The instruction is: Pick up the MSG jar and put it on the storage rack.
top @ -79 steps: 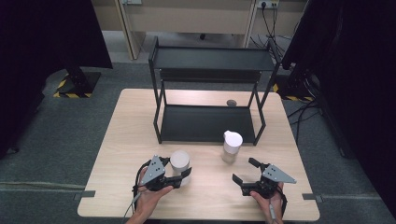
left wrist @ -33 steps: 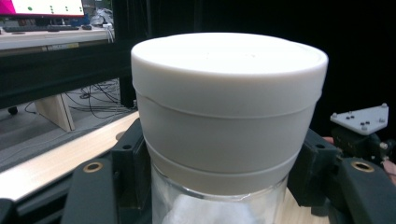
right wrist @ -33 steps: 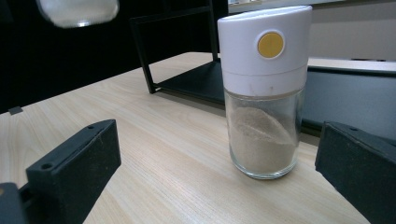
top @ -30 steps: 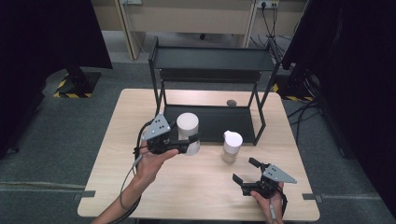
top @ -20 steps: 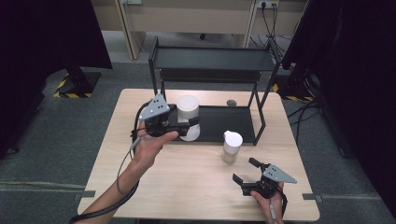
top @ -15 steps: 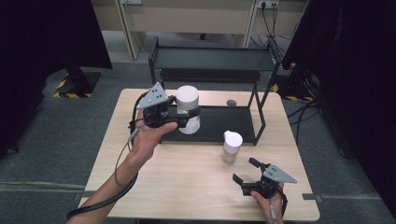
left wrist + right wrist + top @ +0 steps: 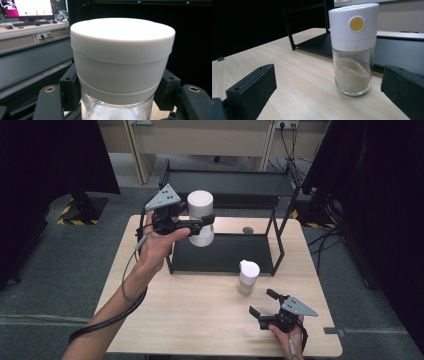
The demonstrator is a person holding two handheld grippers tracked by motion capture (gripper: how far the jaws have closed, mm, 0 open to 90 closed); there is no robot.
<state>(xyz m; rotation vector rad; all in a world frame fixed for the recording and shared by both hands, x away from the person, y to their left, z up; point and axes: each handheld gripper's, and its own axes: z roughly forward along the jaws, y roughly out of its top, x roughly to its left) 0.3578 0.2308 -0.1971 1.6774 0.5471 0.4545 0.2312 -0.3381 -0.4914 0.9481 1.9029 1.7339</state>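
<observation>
My left gripper [image 7: 204,221] is shut on a glass jar with a white lid [image 7: 200,224], held in the air in front of the black two-tier rack [image 7: 225,212], near its upper shelf. In the left gripper view the jar's lid [image 7: 122,47] stands upright between the jaws, which press on its neck at both sides. A second white-lidded shaker [image 7: 247,276] with pale powder stands on the table just before the rack. My right gripper [image 7: 262,303] rests open on the table near the front edge; the shaker [image 7: 353,48], with a yellow dot on its cap, stands ahead of its jaws, untouched.
The wooden table [image 7: 150,320] carries the rack at its back half. A small grey round object [image 7: 247,230] lies on the table behind the rack's lower shelf. Black curtains hang at both sides. A cable trails from the left hand down across the table.
The left gripper has lifted the jar from just above the table up and back toward the rack's upper shelf. The right gripper and the shaker have not moved.
</observation>
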